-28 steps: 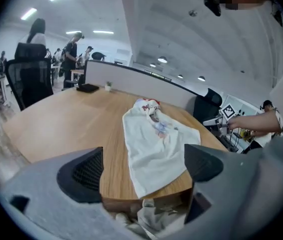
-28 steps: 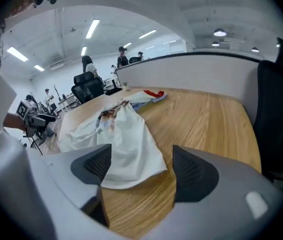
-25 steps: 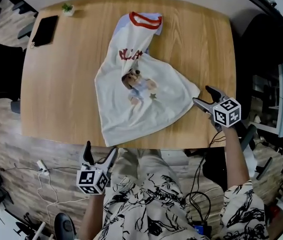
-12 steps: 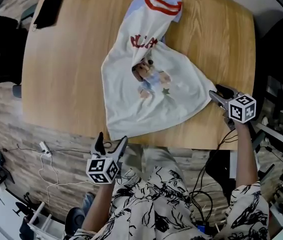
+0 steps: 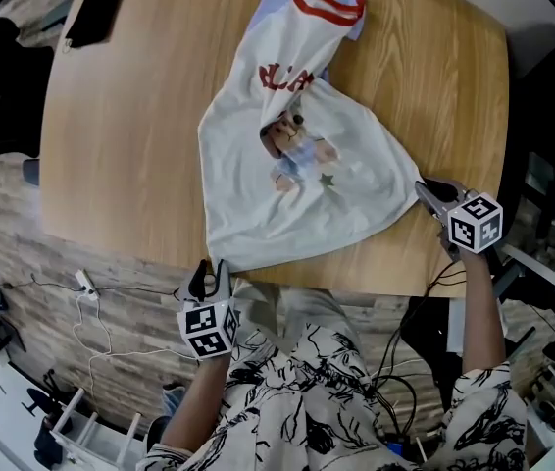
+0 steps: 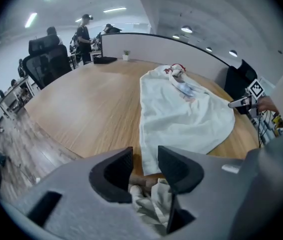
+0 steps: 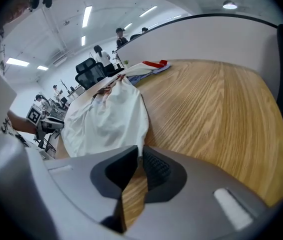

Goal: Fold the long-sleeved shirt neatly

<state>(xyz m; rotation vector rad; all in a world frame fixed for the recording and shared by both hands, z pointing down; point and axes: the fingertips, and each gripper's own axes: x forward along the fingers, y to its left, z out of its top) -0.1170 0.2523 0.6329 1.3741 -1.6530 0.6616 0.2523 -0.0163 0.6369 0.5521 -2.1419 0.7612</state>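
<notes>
Two grippers just closing; right gripper (image 5: 421,190) fingers pinch shirt (image 5: 258,204) hem; left gripper (image 5: 211,269) fingers seemingly apart; red lettering (image 5: 285,77) illegible.

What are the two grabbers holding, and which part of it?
The right gripper, just closed, pinches the white shirt by one hem corner. The left gripper has just been closing its fingers at the other corner, holding nothing yet.

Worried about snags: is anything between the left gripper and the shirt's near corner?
Nothing visible does. The left gripper, whose fingers have just been closing, has the shirt corner between them at the table edge.
</notes>
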